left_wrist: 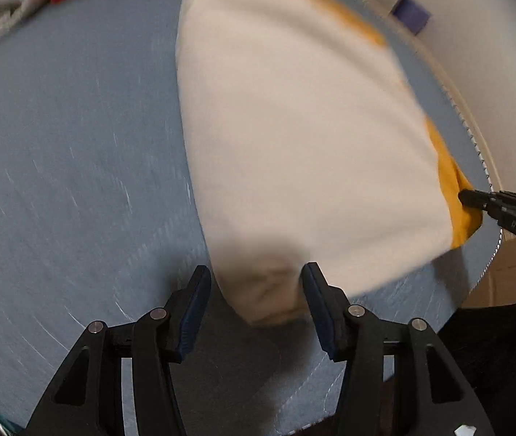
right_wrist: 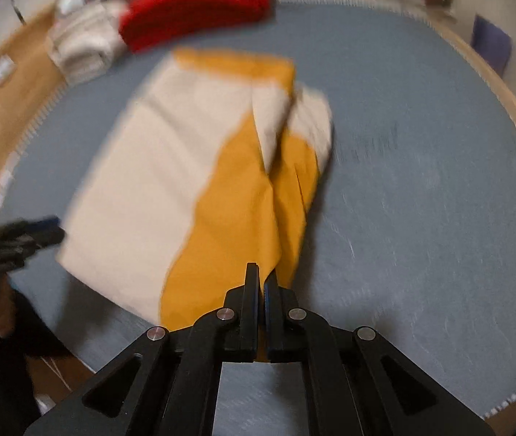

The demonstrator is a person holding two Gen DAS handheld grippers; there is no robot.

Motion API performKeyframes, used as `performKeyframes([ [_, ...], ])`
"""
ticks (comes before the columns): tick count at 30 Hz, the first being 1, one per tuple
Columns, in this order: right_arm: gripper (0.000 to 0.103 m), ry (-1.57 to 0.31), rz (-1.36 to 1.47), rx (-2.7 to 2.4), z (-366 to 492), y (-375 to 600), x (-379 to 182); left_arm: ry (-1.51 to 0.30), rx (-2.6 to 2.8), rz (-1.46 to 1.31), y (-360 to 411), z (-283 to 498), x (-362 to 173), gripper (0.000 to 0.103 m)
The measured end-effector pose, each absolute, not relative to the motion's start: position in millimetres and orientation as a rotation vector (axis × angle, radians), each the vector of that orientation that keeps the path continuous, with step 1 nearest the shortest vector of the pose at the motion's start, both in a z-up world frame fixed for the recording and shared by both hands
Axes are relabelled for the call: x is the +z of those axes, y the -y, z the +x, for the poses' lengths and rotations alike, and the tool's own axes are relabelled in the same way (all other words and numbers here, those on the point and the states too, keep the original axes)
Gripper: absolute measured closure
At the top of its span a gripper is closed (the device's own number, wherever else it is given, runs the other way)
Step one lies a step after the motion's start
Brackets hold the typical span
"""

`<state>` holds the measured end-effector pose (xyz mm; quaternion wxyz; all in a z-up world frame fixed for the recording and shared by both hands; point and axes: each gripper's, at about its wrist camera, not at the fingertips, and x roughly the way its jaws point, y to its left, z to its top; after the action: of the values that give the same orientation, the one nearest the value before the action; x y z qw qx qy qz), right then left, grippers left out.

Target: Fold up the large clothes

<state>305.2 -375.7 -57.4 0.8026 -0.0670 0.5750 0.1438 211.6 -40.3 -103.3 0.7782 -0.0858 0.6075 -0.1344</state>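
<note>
The cream-and-mustard garment (right_wrist: 170,167) is soft matt cloth; the blue-grey mat (right_wrist: 421,189) beneath looks felt-like and slightly rough; the right gripper (right_wrist: 261,283) is matt black plastic with shiny metal pins.

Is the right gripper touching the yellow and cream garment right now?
Touching. In the right wrist view the right gripper has its fingers closed on the yellow edge of the garment, with fabric pinched between them.

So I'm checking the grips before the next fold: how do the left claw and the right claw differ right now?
The left claw is open, its jaws spread either side of a cream corner of the garment; the right claw is shut on the mustard edge. The left claw pinches nothing, while the right claw holds cloth. Both sit at the garment's near end over the blue mat.
</note>
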Motion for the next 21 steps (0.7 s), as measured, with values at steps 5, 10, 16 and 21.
performKeyframes([
  [5,0.101,-1.309,-0.237,0.276,307.1,362.7,-85.8,-1.282,-0.322,-0.134,50.0,209.8,-85.5,0.056],
  [10,0.101,-1.339,-0.228,0.251,312.3,361.6,-100.5,-1.24,-0.377,-0.139,51.2,212.4,-71.1,0.056],
  [16,0.101,-1.299,-0.184,0.268,310.1,365.6,-93.8,-1.374,-0.349,-0.087,61.1,213.8,-103.9,0.05],
  [21,0.087,-0.99,-0.012,0.179,315.7,401.3,-28.5,-1.375,-0.341,-0.072,68.7,212.5,-105.3,0.05],
])
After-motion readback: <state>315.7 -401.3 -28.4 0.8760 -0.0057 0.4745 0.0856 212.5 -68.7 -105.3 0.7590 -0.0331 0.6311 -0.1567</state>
